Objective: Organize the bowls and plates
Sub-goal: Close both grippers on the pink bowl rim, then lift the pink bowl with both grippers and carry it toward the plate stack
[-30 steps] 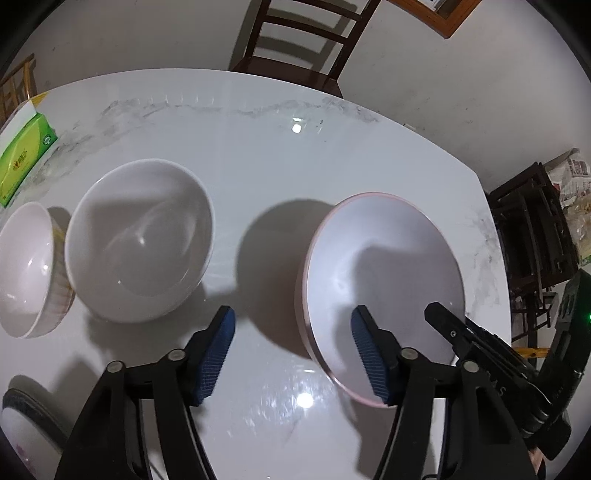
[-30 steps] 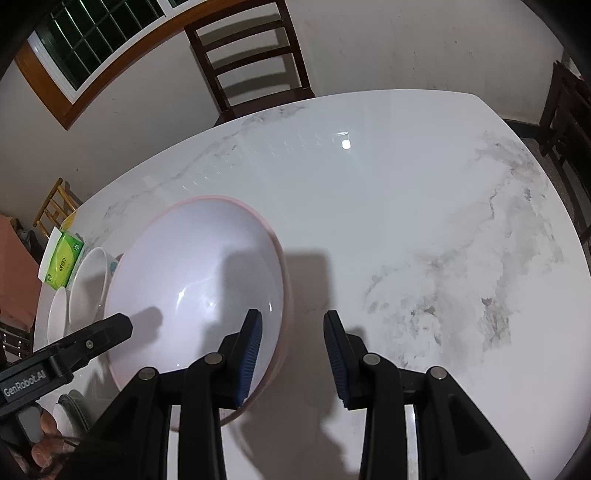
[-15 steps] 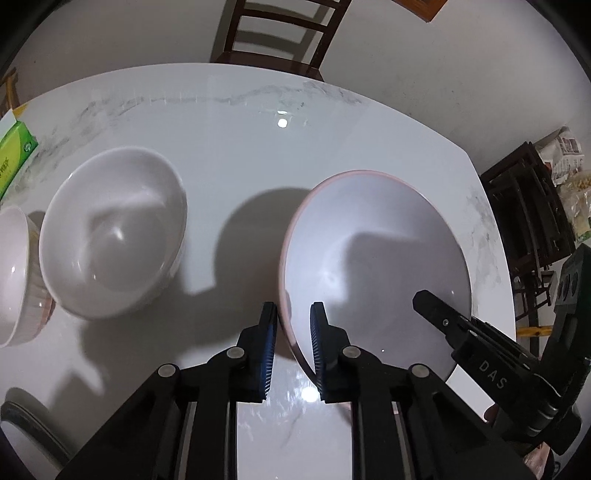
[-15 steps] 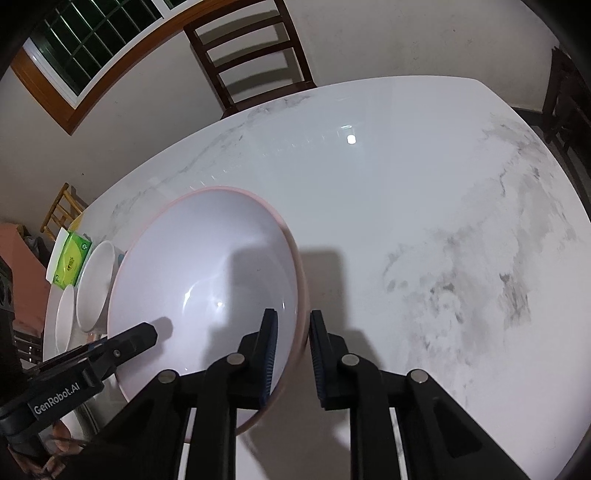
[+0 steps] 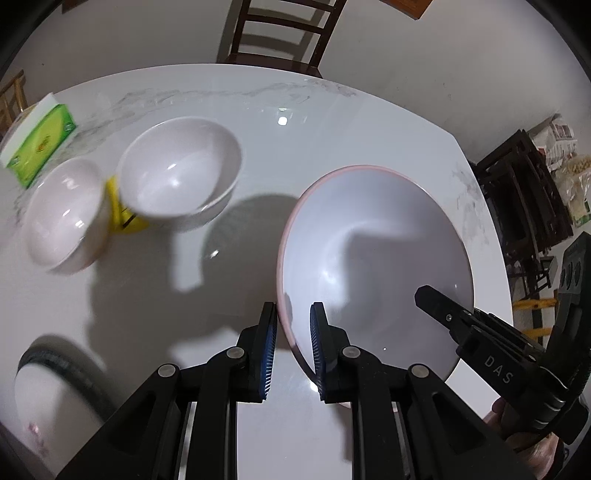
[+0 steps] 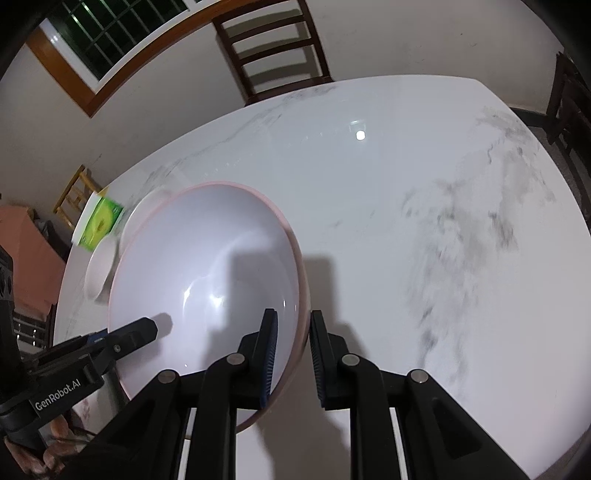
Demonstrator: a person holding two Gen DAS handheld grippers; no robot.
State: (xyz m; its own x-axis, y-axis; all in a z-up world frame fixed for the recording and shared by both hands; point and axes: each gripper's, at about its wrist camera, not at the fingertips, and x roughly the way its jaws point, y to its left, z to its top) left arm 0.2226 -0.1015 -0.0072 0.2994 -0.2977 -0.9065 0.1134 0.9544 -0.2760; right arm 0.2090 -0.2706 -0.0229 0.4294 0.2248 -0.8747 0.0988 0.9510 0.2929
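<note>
A large pink-rimmed bowl (image 5: 373, 254) is held above the white marble table (image 5: 295, 122) by both grippers. My left gripper (image 5: 293, 343) is shut on its left rim. My right gripper (image 6: 293, 350) is shut on its right rim and also shows in the left wrist view (image 5: 480, 354). The bowl also shows in the right wrist view (image 6: 207, 273). A white bowl (image 5: 179, 168) and a smaller white bowl (image 5: 64, 216) stand on the table to the left. A dark-rimmed plate (image 5: 48, 398) lies at the near left.
A green tissue box (image 5: 38, 144) sits at the table's far left edge. A yellow object (image 5: 123, 218) shows between the two white bowls. A wooden chair (image 5: 280, 33) stands behind the table. Dark furniture (image 5: 524, 192) stands to the right.
Both grippers closed on the pink-rimmed bowl's opposite rims, then lifted it off the table. The white bowls now look farther away and blurred.
</note>
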